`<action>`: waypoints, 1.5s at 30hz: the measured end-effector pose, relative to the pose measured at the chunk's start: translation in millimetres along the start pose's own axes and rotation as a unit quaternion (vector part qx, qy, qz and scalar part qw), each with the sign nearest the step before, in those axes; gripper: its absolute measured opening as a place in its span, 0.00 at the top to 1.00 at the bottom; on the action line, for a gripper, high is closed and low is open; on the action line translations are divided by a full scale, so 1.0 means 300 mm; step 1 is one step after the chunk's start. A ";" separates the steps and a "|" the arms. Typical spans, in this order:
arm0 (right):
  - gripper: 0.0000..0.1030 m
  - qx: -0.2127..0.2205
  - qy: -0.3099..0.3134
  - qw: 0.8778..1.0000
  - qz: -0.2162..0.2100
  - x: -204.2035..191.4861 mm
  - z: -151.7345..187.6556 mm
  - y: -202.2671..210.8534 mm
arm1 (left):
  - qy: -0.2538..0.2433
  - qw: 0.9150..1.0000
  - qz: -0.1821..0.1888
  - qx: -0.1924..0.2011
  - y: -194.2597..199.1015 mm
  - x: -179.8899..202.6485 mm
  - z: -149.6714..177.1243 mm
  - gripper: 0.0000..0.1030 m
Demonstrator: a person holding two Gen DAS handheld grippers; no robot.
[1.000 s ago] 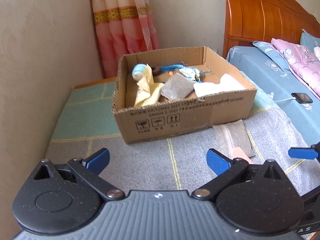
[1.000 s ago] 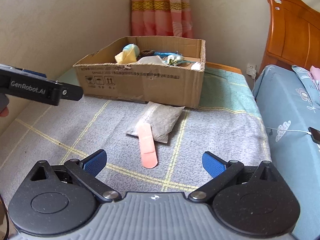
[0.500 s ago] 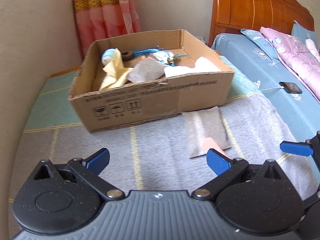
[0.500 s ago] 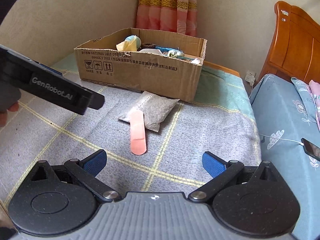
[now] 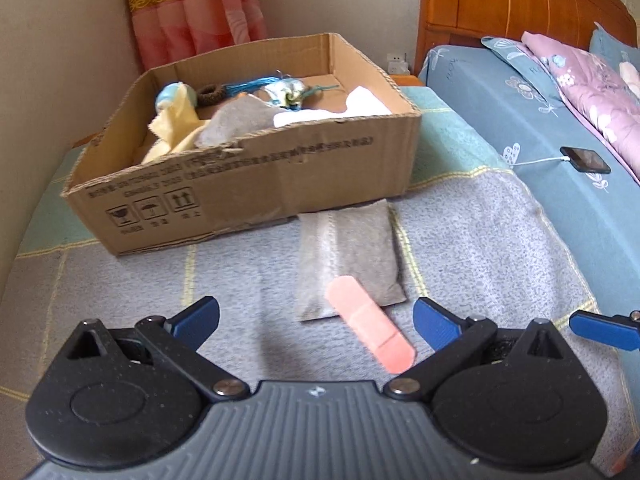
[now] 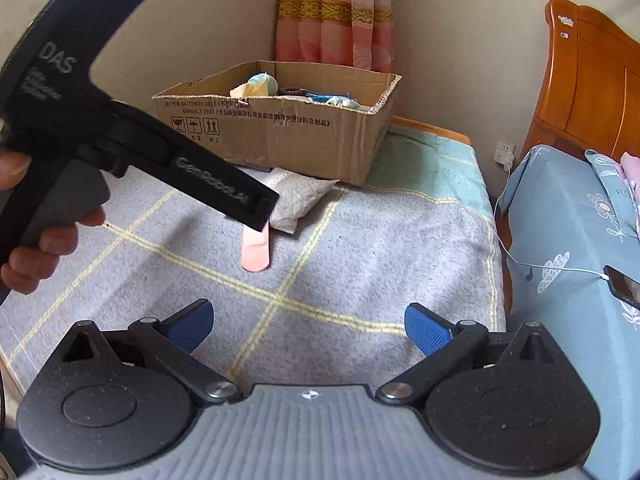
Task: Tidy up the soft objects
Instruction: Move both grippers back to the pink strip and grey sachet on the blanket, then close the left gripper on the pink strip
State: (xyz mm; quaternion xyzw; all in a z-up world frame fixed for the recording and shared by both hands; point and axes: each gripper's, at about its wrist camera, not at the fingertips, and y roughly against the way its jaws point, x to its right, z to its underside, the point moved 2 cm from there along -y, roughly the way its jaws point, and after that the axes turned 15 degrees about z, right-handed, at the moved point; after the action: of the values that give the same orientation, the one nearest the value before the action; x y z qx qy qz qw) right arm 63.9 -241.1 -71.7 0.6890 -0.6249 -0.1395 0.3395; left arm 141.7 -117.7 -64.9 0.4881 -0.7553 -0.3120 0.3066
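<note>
A grey fabric pouch (image 5: 348, 256) lies on the grey checked blanket (image 5: 480, 240) just in front of a cardboard box (image 5: 256, 176). A pink strip (image 5: 370, 322) lies across the pouch's near corner. The box holds a yellow cloth (image 5: 176, 128), a grey cloth, a white cloth and blue tasselled items. My left gripper (image 5: 316, 320) is open and empty, just short of the pink strip. My right gripper (image 6: 308, 326) is open and empty, further back; pouch (image 6: 296, 196), strip (image 6: 256, 250) and box (image 6: 280, 132) lie ahead, partly hidden by the left gripper's body (image 6: 208, 178).
A bed with a blue sheet (image 5: 560, 168), a pink quilt (image 5: 588, 80) and a phone on a cable (image 5: 584, 159) runs along the right. A wooden headboard (image 5: 520, 4), a curtain (image 5: 192, 4) and a wall stand behind. The wall is close on the left.
My left gripper has swung right and forward toward the pouch and pink strip. In the right wrist view the left gripper's body has come across in front of them. Both grippers stayed open.
</note>
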 end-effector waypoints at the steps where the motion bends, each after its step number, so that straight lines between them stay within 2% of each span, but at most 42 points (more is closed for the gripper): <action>1: 0.00 -0.001 0.001 1.000 0.000 0.005 0.002 -0.001 | -0.001 1.000 -0.002 -0.006 -0.017 0.005 -0.001 0.01; 5: 0.00 0.002 0.002 1.000 -0.002 0.013 0.004 0.000 | -0.003 1.000 -0.017 -0.023 -0.059 0.007 0.011 0.00; 13: 0.00 0.005 0.009 1.000 -0.028 -0.009 -0.004 0.011 | 0.006 0.999 -0.026 -0.021 -0.021 -0.033 0.042 0.00; 20: 0.00 0.005 0.018 0.999 -0.033 -0.038 -0.007 0.015 | 0.010 0.999 -0.030 -0.029 0.011 -0.063 0.065 0.00; 26: 0.00 0.000 0.013 0.999 -0.032 -0.032 -0.004 0.009 | -0.003 0.998 -0.042 -0.036 0.043 -0.081 0.087 0.00; 33: 0.00 -0.001 0.014 0.999 -0.033 -0.035 -0.003 0.009 | -0.029 0.996 -0.071 -0.037 0.066 -0.106 0.106 0.01; 35: 0.00 -0.001 0.013 0.999 -0.034 -0.036 -0.003 0.008 | -0.040 0.997 -0.065 -0.033 0.070 -0.095 0.109 0.06; 37: 0.00 -0.002 0.012 0.999 -0.036 -0.038 -0.003 0.007 | -0.045 0.997 -0.048 -0.029 0.073 -0.080 0.109 0.25; 40: 0.00 0.000 0.011 0.999 -0.037 -0.039 -0.005 0.008 | -0.036 0.999 -0.010 -0.029 0.074 -0.061 0.103 0.44; 45: 0.00 -0.001 0.010 0.999 -0.038 -0.039 -0.007 0.008 | -0.028 0.999 0.014 -0.025 0.068 -0.042 0.105 0.56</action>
State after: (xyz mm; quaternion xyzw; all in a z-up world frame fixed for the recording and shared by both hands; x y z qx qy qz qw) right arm 61.3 -229.4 -71.5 0.7137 -0.5944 -0.1458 0.3407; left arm 110.6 -93.9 -70.6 0.4608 -0.7622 -0.3401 0.3017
